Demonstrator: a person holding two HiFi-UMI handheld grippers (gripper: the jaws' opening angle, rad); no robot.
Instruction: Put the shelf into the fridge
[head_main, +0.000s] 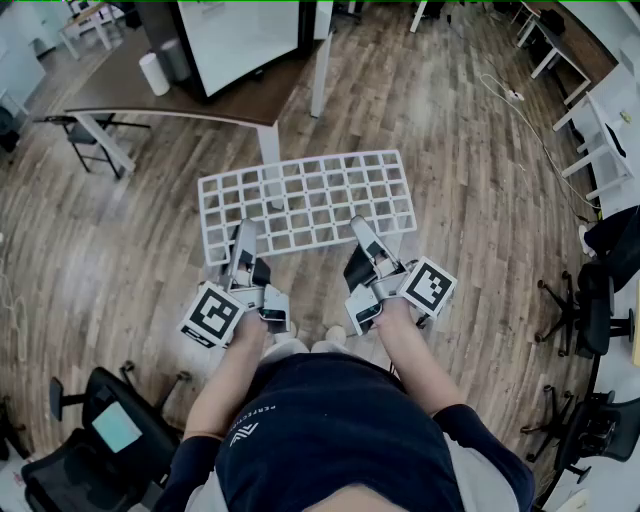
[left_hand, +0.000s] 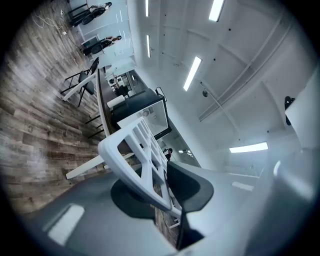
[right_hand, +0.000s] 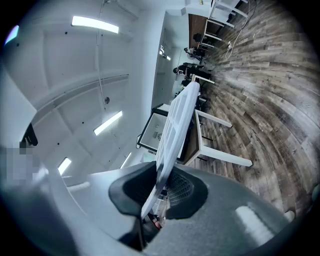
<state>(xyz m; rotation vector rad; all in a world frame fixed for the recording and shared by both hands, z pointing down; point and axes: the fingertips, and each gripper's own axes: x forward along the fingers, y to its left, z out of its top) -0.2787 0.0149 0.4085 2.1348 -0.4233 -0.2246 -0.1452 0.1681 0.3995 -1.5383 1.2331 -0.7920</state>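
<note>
Holding white lattice shelf (head_main: 305, 200) roughly level over the wood floor (head_main: 480, 200), near long edge toward the body, far edge toward the table. Not in the fridge (head_main: 240, 40) yet; well apart from it, table edge in between. Clamped at the near edge by left gripper (head_main: 241, 232): jaws part-closed onto a rim bar, dark pads pressing both faces in the left gripper view. Same story at right gripper (head_main: 360, 228): narrow gap filled by the shelf seen edge-on, pads tight on it. Spaced apart along that edge, left one toward the left corner, right one past the middle. Black-and-white square marker cube (head_main: 212, 315) behind each, pattern only, no readable text. Beyond the shelf: brown-topped table (head_main: 120, 85) on white legs, carrying the dark-framed fridge with pale front, plus a white roll (head_main: 154, 73) and a grey cylinder (head_main: 176, 60) just beside it. Small label (right_hand: 156, 127) on the fridge front in the right gripper view, too small to read. White print along the dark shirt (head_main: 330, 430), seemingly starting "PERFECT", rest unclear, chevron-like logo next to it. Black office chair (head_main: 100, 430) at lower left, more chairs (head_main: 590, 300) along the right side. White cable (head_main: 520, 120) snaking across the floor at upper right.
</note>
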